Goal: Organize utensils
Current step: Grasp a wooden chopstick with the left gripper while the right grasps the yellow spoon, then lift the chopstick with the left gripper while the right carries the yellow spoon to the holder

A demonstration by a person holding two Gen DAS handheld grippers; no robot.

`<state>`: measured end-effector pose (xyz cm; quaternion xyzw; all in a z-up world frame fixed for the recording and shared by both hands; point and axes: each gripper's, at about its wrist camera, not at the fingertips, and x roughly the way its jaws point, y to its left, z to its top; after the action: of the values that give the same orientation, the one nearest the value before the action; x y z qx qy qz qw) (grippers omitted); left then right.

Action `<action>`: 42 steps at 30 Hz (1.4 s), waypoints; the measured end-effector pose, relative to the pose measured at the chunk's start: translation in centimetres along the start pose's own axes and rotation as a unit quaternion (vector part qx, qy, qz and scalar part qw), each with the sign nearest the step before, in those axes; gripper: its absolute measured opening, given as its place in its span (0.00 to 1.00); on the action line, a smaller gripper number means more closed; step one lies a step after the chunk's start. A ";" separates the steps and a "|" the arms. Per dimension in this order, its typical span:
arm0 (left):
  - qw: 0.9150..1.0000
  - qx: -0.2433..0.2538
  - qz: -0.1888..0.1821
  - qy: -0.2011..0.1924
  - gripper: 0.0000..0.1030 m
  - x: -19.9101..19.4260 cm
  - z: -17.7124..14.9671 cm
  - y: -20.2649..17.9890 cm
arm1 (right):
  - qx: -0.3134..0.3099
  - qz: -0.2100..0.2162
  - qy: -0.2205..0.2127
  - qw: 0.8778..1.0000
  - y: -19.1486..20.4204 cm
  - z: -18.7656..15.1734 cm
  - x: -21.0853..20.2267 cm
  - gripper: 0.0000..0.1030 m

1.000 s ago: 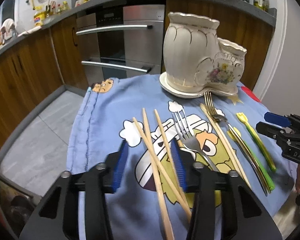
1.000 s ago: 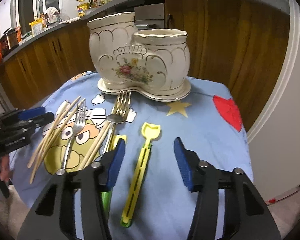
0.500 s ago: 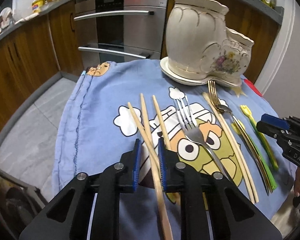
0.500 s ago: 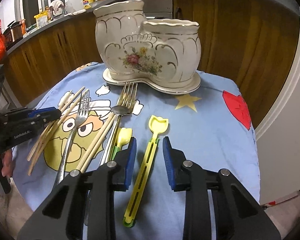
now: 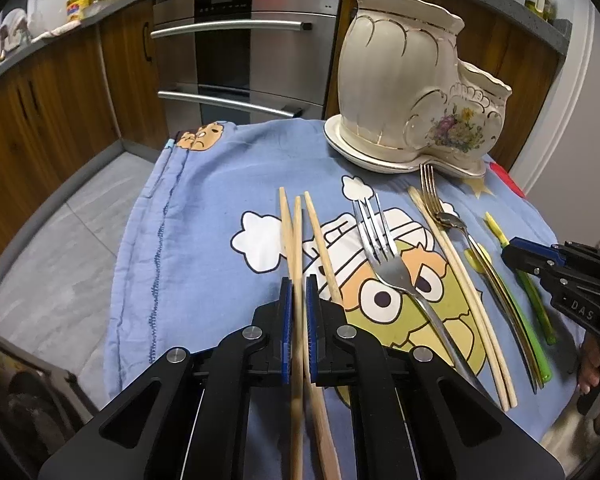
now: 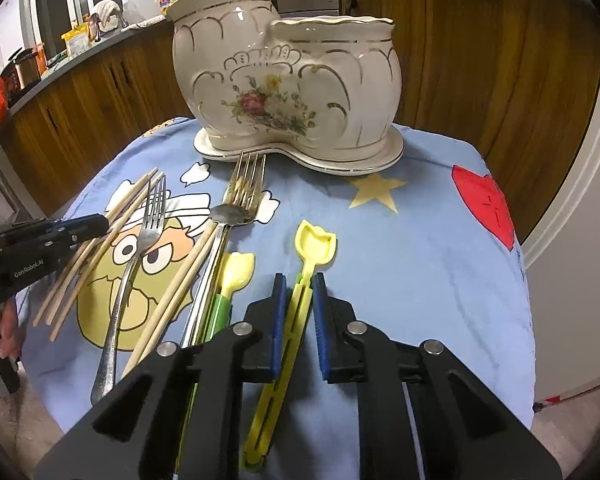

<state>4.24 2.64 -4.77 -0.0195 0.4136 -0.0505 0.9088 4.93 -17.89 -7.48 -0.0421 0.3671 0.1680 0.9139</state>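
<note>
A small table draped in a blue cartoon-print cloth (image 5: 204,216) carries the utensils, with a cream ceramic holder (image 6: 288,80) — two joined compartments on a shared saucer-like base — standing at the far edge. The left gripper (image 5: 299,280) is clamped on wooden chopsticks (image 5: 296,236): its blue pads press on the sticks from either side, the shafts running between the jaws toward the camera, while a third chopstick (image 5: 320,236) lies just right of the grip and crosses under the right jaw. To the right on the cloth lie a silver fork (image 5: 384,256), another pair of chopsticks (image 5: 456,268), a gold-toned fork (image 5: 430,192) with a spoon (image 5: 452,222) resting over it, and green-and-yellow plastic utensils at the cloth's right edge. The right gripper (image 6: 299,284) straddles the handle of a yellow plastic spatula (image 6: 314,240); its jaws are closing, the left pad touching the handle and a slight gap showing at the right pad. The spatula lies flat, head toward the holder, with a second yellow-headed utensil on a green handle (image 6: 236,268) just to its left. Part of a hand (image 6: 8,324) shows at the left gripper's grip.
</note>
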 end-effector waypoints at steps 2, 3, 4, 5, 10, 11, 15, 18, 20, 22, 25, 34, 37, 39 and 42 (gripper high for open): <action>1.000 -0.002 -0.002 -0.005 0.07 -0.2 0.1 0.0 | 0.001 0.003 -0.005 1.000 0.0 0.0 -0.3 0.11; 1.000 -0.002 -0.003 -0.008 0.07 -0.4 0.1 0.0 | 0.000 0.004 -0.010 1.000 0.0 0.1 -0.6 0.10; 1.000 -0.004 -0.005 -0.013 0.07 -0.6 0.2 0.0 | -0.001 0.004 -0.015 1.000 0.1 0.1 -0.9 0.10; 1.000 -0.005 -0.007 -0.018 0.07 -0.9 0.2 0.0 | -0.001 0.005 -0.020 1.000 0.1 0.2 -1.1 0.10; 0.999 -0.008 -0.011 -0.031 0.07 -1.7 0.5 0.1 | -0.001 0.008 -0.047 0.999 0.1 0.5 -2.4 0.10; 0.999 -0.009 -0.011 -0.034 0.07 -1.7 0.6 0.0 | 0.001 0.008 -0.051 0.999 0.0 0.5 -2.5 0.10; 1.000 0.010 -0.027 -0.005 0.07 -0.7 0.3 -0.7 | 0.002 0.015 -0.047 0.999 0.0 0.6 -2.3 0.10; 0.999 0.015 -0.039 0.006 0.07 -0.3 0.0 -1.2 | 0.001 0.020 -0.042 0.999 0.1 0.6 -2.1 0.10; 0.998 0.009 -0.057 0.011 0.07 -0.6 0.1 -1.2 | 0.000 0.023 -0.043 0.999 0.2 0.5 -2.2 0.10; 0.999 0.009 -0.047 0.013 0.07 -0.6 -0.1 -1.1 | -0.002 0.025 -0.043 0.999 0.2 0.5 -2.2 0.10; 0.999 0.000 -0.039 0.024 0.07 -0.4 -0.4 -0.6 | 0.000 0.028 -0.042 0.999 0.1 0.4 -2.2 0.10; 0.999 -0.019 -0.019 0.023 0.13 -0.8 -0.4 0.4 | 0.001 0.035 -0.045 0.998 -0.2 0.4 -2.5 0.10; 1.000 -0.016 -0.009 0.023 0.13 -0.5 -0.3 0.4 | 0.003 0.035 -0.045 0.998 -0.3 0.4 -2.5 0.10; 1.000 -0.009 -0.001 0.025 0.13 -0.3 -0.2 0.3 | 0.002 0.035 -0.044 0.998 -0.3 0.5 -2.5 0.10; 0.999 0.011 0.018 0.030 0.11 -0.1 0.0 -0.4 | -0.001 0.036 -0.043 0.998 -0.1 0.5 -2.5 0.10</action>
<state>4.11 2.29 -4.70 -0.0009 0.4404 -0.0395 0.8969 3.61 -18.59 -5.43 -0.0221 0.3284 0.2023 0.9224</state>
